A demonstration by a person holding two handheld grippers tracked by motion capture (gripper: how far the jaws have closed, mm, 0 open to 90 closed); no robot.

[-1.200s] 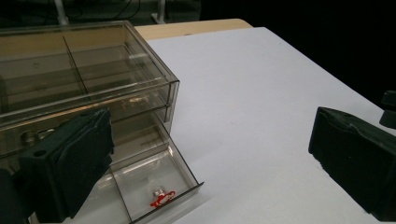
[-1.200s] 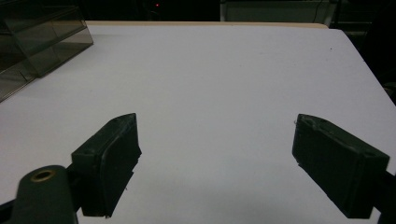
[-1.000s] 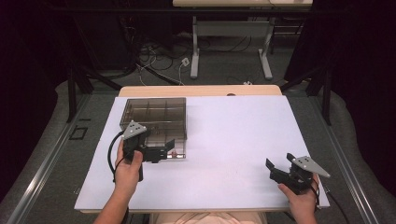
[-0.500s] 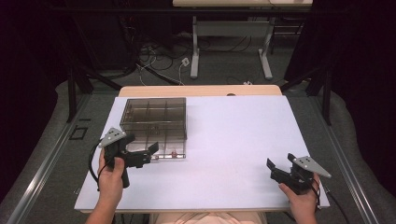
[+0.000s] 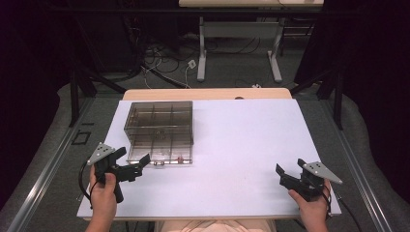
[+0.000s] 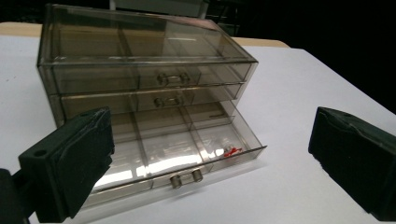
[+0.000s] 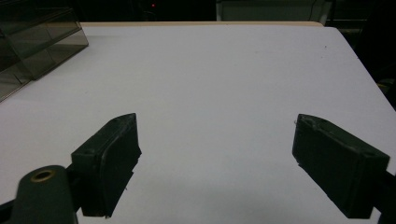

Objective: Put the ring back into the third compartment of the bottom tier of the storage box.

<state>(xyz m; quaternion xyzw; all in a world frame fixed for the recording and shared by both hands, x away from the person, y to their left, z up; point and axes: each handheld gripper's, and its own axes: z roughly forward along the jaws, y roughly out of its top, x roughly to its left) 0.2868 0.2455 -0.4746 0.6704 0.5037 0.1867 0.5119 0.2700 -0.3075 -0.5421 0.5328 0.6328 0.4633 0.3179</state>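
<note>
Left claw [image 5: 134, 157] hovers just above the white counter [image 5: 241, 145], beside the front left corner of a smoky clear drawer box [image 5: 159, 123]. Its jaws stand wide apart and hold nothing. My left hand [image 5: 104, 194] grips its handle near the counter's near edge.

Seen along its jaws, the box has three drawers stacked one above another. The top two are shut. The bottom drawer [image 6: 173, 154] is pulled out toward me, with dividers splitting it into compartments. A small red item [image 6: 231, 150] lies in the front compartment on the side of the jaw at the right of the left gripper view; it is too small for me to identify. A little metal handle [image 6: 186, 177] sits at the middle of the drawer's front wall.

Right claw [image 5: 290, 167] rests low at the near right of the counter, well apart from the box, jaws also spread and empty.

I judge the step in hand to be working this open drawer. To do it well, I would square the left claw to the drawer front first, come in low and level, and act on the middle handle rather than a corner, so the drawer does not twist on its runners. The box looks light, so it may slide; bracing it with the right claw would help.
</note>
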